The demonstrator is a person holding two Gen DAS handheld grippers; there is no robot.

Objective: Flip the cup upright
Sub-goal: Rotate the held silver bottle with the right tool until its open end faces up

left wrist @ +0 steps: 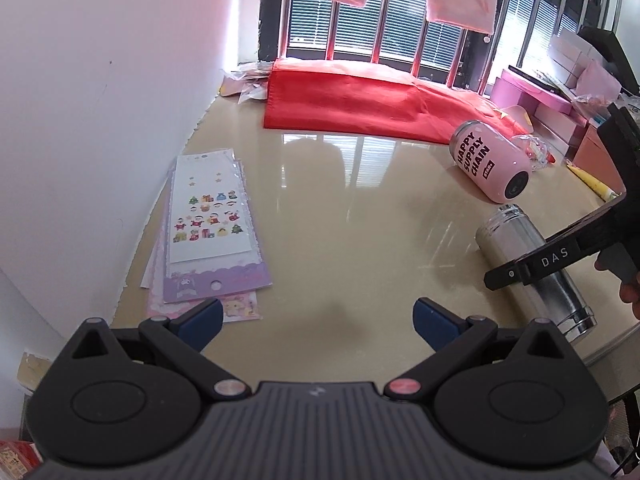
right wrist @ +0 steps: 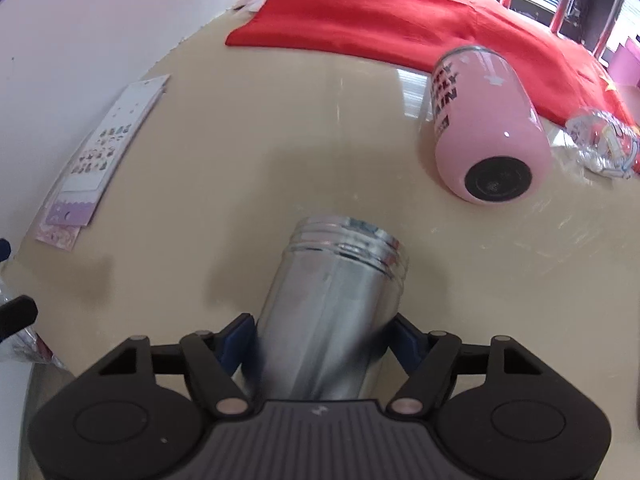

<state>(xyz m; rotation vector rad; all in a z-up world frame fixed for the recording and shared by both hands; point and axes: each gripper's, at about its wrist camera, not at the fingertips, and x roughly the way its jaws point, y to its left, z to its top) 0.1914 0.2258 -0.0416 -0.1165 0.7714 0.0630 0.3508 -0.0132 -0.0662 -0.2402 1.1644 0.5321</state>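
Left wrist: left gripper [left wrist: 318, 322] released, jaws wide over glossy beige table [left wrist: 328, 216]. Sticker sheets [left wrist: 208, 232] at 10 o'clock by white wall [left wrist: 100, 100]; red cloth [left wrist: 360, 96] at 12 under barred window [left wrist: 400, 28]. Steel cup [left wrist: 532, 268] lies at 3 o'clock, pink can [left wrist: 490, 160] beyond

Right wrist: right gripper [right wrist: 320, 340] grasping steel cup [right wrist: 332, 304], on its side at 6 o'clock
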